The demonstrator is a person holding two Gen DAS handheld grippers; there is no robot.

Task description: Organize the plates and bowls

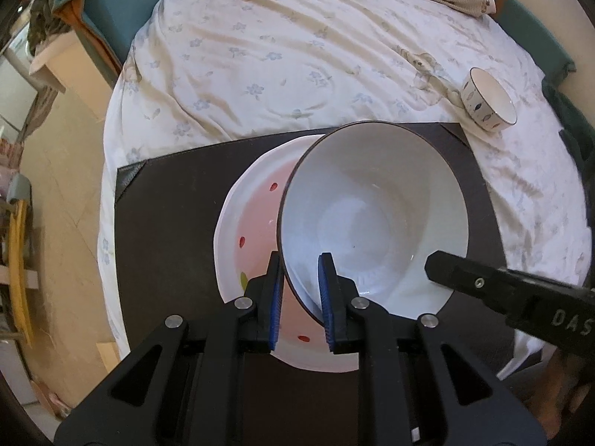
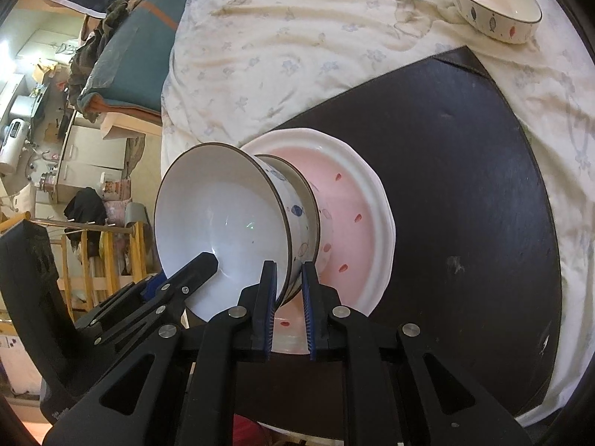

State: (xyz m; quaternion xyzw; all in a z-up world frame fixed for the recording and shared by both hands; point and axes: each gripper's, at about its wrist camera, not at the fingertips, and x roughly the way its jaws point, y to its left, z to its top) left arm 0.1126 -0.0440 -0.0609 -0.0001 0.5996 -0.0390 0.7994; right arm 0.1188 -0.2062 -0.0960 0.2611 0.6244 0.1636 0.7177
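While a small bowl (image 1: 489, 99) waits well apart on the bed, the large white bowl (image 1: 372, 219) is held tilted over the pink plate (image 1: 256, 223), its rim pinched by the left tool (image 1: 300, 291) and right tool (image 2: 288, 299).

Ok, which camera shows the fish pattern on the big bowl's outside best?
The right wrist view: the big bowl shows its side wall with the fish drawings. The left wrist view looks into it, so only the plain white inside shows.
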